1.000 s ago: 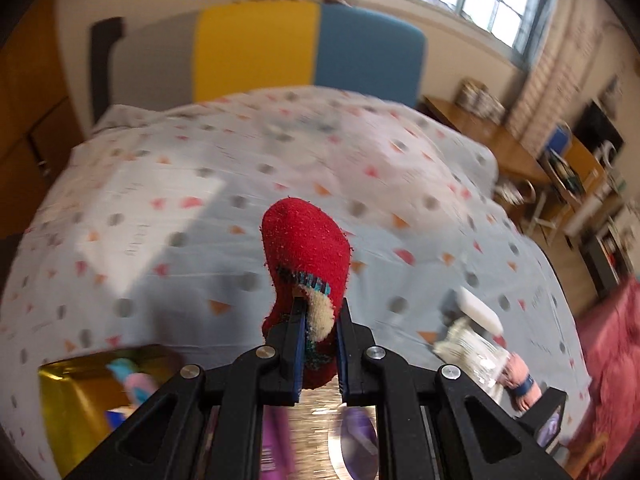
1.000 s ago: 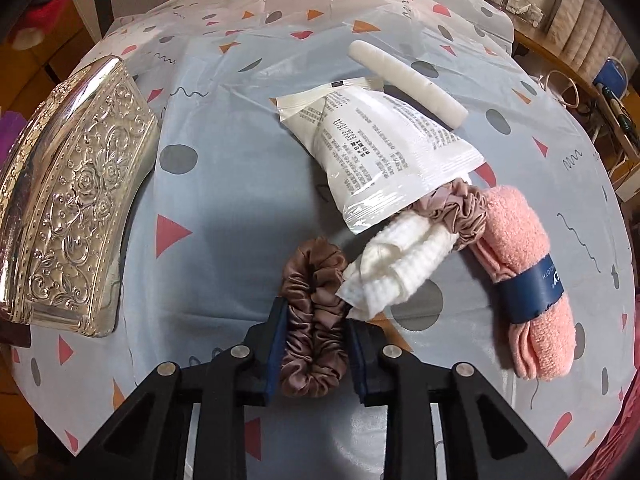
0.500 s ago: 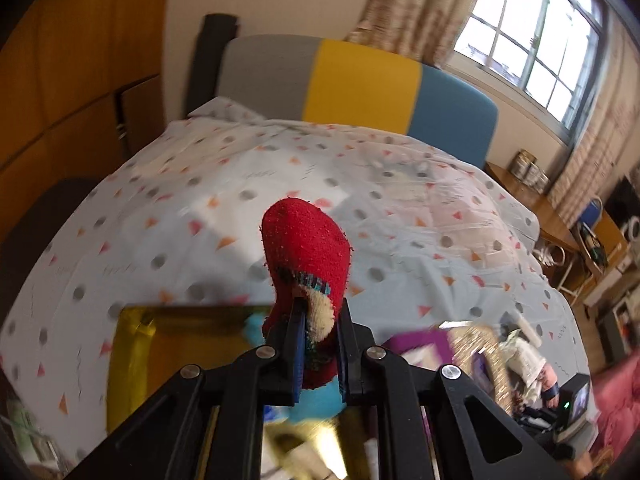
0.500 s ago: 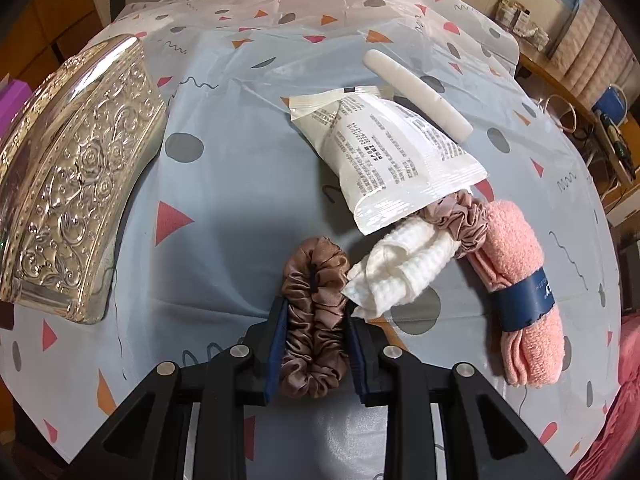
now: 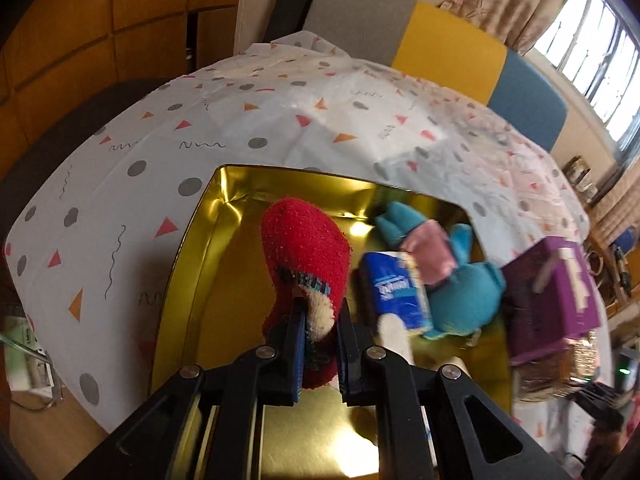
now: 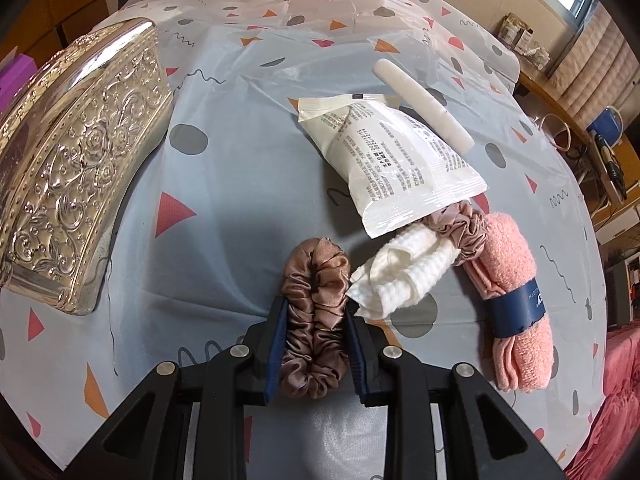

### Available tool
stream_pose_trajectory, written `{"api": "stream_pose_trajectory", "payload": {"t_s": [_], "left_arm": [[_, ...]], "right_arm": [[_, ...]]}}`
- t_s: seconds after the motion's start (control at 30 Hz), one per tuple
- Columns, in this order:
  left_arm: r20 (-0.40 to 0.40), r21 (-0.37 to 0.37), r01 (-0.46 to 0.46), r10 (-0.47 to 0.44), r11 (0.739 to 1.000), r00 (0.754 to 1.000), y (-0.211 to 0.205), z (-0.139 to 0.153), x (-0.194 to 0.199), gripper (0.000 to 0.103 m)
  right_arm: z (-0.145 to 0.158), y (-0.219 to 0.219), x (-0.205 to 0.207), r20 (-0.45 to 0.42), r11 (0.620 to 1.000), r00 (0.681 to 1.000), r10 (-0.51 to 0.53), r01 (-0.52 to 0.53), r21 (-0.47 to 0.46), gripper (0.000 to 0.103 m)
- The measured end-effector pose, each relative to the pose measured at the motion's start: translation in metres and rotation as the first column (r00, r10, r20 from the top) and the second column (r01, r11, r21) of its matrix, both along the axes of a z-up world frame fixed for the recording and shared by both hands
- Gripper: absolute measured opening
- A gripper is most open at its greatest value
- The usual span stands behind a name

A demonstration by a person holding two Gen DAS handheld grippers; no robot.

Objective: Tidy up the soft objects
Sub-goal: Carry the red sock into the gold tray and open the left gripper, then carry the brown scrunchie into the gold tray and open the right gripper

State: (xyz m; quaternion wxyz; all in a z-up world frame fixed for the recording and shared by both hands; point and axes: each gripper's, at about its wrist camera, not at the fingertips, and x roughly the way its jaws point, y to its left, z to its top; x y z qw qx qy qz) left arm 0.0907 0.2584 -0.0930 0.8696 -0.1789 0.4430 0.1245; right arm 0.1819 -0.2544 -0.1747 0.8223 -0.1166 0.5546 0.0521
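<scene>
In the left wrist view my left gripper (image 5: 319, 320) is shut on a red fuzzy sock (image 5: 306, 248), held above the open gold tin (image 5: 188, 276). Inside the tin lie a teal plush toy (image 5: 460, 292) and a blue tissue pack (image 5: 396, 288). In the right wrist view my right gripper (image 6: 315, 320) is shut on a brown satin scrunchie (image 6: 314, 312) resting on the tablecloth. Beside it lie a white waffle cloth (image 6: 400, 276), a second scrunchie (image 6: 464, 224), a rolled pink towel with a navy band (image 6: 512, 292), a white pouch (image 6: 392, 164) and a white tube (image 6: 420, 104).
An embossed silver lid (image 6: 76, 168) lies at the left in the right wrist view. A purple box (image 5: 552, 292) stands right of the tin. The patterned tablecloth (image 6: 240, 184) covers the table; a chair with grey, yellow and blue panels (image 5: 448, 48) stands behind it.
The left gripper has swung left and down with the red sock, from over the bare tablecloth to over the gold tin. The right gripper has shifted slightly, still gripping the scrunchie.
</scene>
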Motion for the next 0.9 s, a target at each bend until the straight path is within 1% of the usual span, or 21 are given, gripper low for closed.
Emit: {"api": "stream_pose_trajectory", "payload": {"t_s": [0.2,0.3,0.37,0.4,0.43,0.47,0.6,0.73,0.8,0.9], "left_arm": [[-0.026,-0.029,0.001,-0.002,1.000,1.000,0.004,-0.022,0.038,0.015],[-0.032,-0.034,-0.001,0.000,0.999,0.999,0.004,-0.029,0.055,0.019],[-0.023,-0.042,0.003,-0.004,0.999,1.000,0.004,-0.029,0.059,0.030],[-0.012,-0.041,0.004,-0.005,0.999,1.000,0.003,-0.026,0.059,0.042],[0.007,-0.034,0.003,-0.002,0.999,1.000,0.002,-0.022,0.056,0.053],[0.028,-0.023,-0.001,0.002,1.000,1.000,0.001,-0.017,0.052,0.055],[0.077,0.017,0.007,-0.009,1.000,0.997,-0.008,-0.001,0.033,0.055],[0.120,0.072,0.051,-0.060,0.996,0.991,-0.027,0.011,0.005,0.060],[0.134,0.082,0.077,-0.088,0.994,0.987,-0.038,0.013,-0.008,0.061],[0.132,0.078,0.122,-0.131,0.989,0.982,-0.054,0.013,-0.023,0.062]], "right_arm": [[-0.002,0.007,-0.003,0.003,1.000,1.000,-0.004,0.004,-0.006,0.028],[-0.002,0.008,-0.003,0.005,1.000,1.000,-0.004,0.004,-0.010,0.028],[-0.002,0.010,-0.004,0.006,1.000,1.000,-0.005,0.005,-0.009,0.028],[-0.002,0.011,-0.004,0.007,1.000,1.000,-0.006,0.007,-0.008,0.027],[-0.002,0.008,-0.002,0.007,1.000,1.000,-0.006,0.006,-0.006,0.027],[-0.002,0.008,-0.002,0.008,1.000,1.000,-0.006,0.006,-0.007,0.027],[0.001,0.006,-0.001,0.014,1.000,1.000,-0.007,0.007,-0.008,0.026],[0.004,0.001,0.002,0.010,1.000,1.000,-0.020,0.020,0.016,0.025],[0.005,0.000,0.003,0.010,1.000,1.000,-0.022,0.022,0.021,0.025],[0.007,-0.004,0.007,-0.002,0.997,0.999,-0.047,0.047,0.065,0.022]]}}
